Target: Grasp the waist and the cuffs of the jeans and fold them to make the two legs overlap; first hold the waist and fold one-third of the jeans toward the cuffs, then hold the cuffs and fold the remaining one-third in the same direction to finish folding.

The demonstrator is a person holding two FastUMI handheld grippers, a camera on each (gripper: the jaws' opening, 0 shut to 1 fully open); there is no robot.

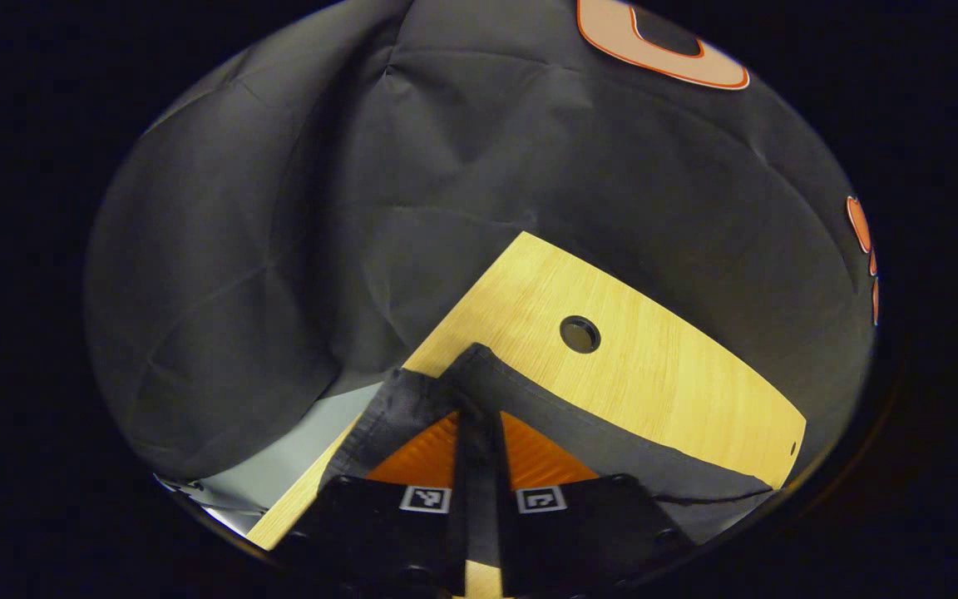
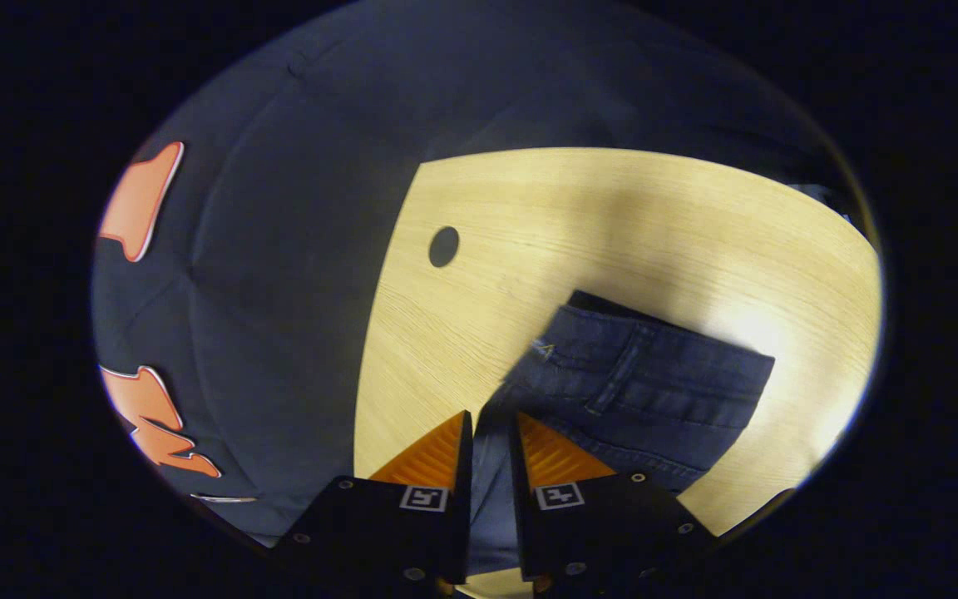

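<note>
On the wooden table [image 2: 529,208], the jeans [image 2: 645,383] lie partly folded; the right gripper [image 2: 489,441] clamps denim between both fingers. Left gripper [image 1: 479,433] likewise pinches a dark fabric edge.

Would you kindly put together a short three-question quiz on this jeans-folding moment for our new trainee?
1. True or false: the right gripper is shut on the jeans.
2. What does the left gripper pinch: (a) a dark cloth edge, (b) a mug, (c) nothing?
3. What round feature marks the wooden table near the wall?

Key: 1 true; 2 a; 3 a dark hole.
</note>
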